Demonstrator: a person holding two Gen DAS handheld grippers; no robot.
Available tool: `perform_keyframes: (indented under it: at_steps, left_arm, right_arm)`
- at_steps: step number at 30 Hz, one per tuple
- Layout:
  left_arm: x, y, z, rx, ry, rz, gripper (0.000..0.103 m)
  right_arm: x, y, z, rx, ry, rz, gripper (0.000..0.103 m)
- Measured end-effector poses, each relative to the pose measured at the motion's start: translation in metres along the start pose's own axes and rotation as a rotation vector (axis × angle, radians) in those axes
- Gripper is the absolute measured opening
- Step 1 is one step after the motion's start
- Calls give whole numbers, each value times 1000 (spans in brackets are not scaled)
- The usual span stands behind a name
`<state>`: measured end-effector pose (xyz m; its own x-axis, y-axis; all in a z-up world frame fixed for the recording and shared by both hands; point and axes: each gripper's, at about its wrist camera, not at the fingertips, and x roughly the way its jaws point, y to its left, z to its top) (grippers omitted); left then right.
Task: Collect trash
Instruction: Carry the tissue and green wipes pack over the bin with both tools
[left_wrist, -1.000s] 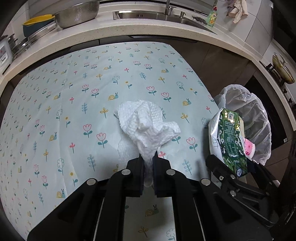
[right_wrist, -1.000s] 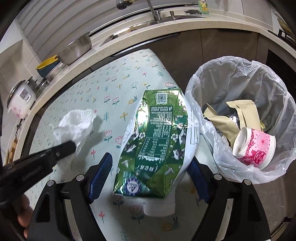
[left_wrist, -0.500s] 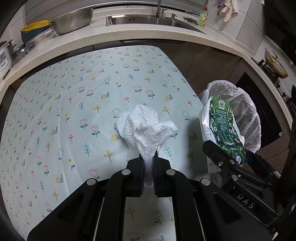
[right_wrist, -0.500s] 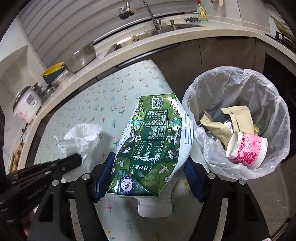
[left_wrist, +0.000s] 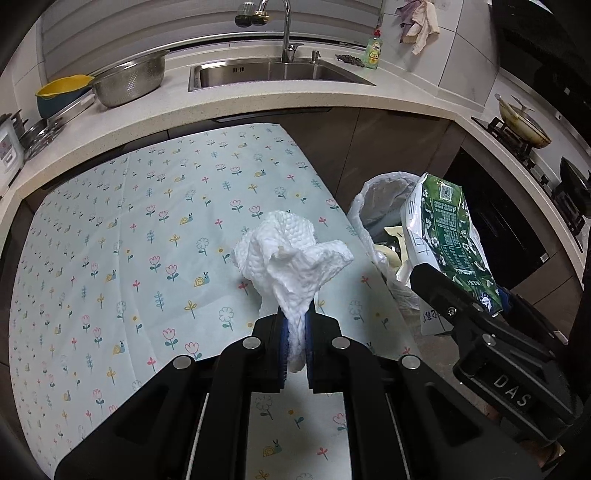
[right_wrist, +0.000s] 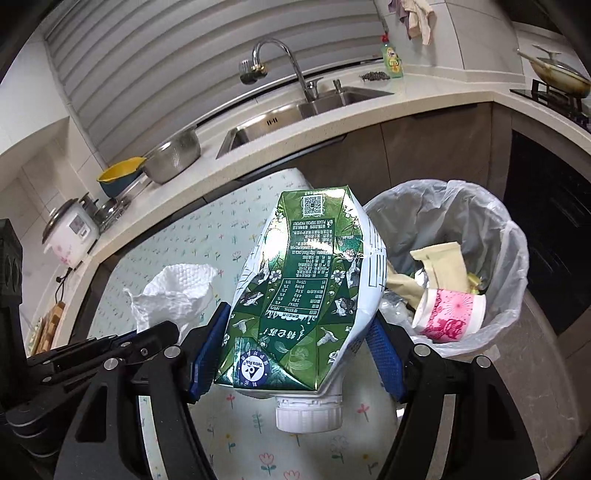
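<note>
A crumpled white paper towel (left_wrist: 291, 254) hangs above the flowered tablecloth (left_wrist: 129, 221), with my left gripper (left_wrist: 295, 325) shut on its lower end. The green and white drink carton (right_wrist: 303, 291), dented, its white cap toward the camera, is pressed between the blue pads of my right gripper (right_wrist: 297, 319). Held to the right of the towel, the carton (left_wrist: 448, 236) is in front of the bin. The bin with its clear bag (right_wrist: 461, 218) stands off the table's right edge. In the right wrist view the towel (right_wrist: 177, 295) and left gripper (right_wrist: 159, 332) are at the left.
The bin holds a pink paper cup (right_wrist: 450, 314) and beige wrappers (right_wrist: 439, 266). Behind the table runs a counter with a sink (left_wrist: 273, 72), a steel colander (left_wrist: 129, 81), a yellow bowl (left_wrist: 61, 86) and a rice cooker (right_wrist: 72, 232). A stove with a pan (left_wrist: 522, 122) sits far right.
Both grippers have risen, lifting the towel and carton farther above the table. The right jaws squeezed in on the carton. More of the sink and counter now shows.
</note>
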<state>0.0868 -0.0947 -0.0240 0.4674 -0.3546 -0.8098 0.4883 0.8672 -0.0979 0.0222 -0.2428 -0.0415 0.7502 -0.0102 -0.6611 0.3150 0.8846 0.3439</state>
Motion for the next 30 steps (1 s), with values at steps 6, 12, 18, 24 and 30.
perform_keyframes:
  at_steps: [6, 12, 18, 24, 30]
  left_arm:
    - [-15, -23, 1, 24, -20, -25, 7]
    - [-18, -49, 3, 63, -22, -68, 7]
    - [-7, -79, 15, 94, -1, -153, 7]
    - [16, -111, 33, 137, 20, -212, 8]
    - [59, -134, 51, 155, 66, -274, 16]
  right_arm:
    - [-26, -15, 2, 14, -39, -14, 68]
    - [-47, -39, 4, 51, -75, -46, 68]
    - [-64, -72, 7, 113, -119, -96, 68]
    - [-68, -105, 13, 164, -141, -154, 68]
    - [-60, -129, 24, 193, -148, -189, 68]
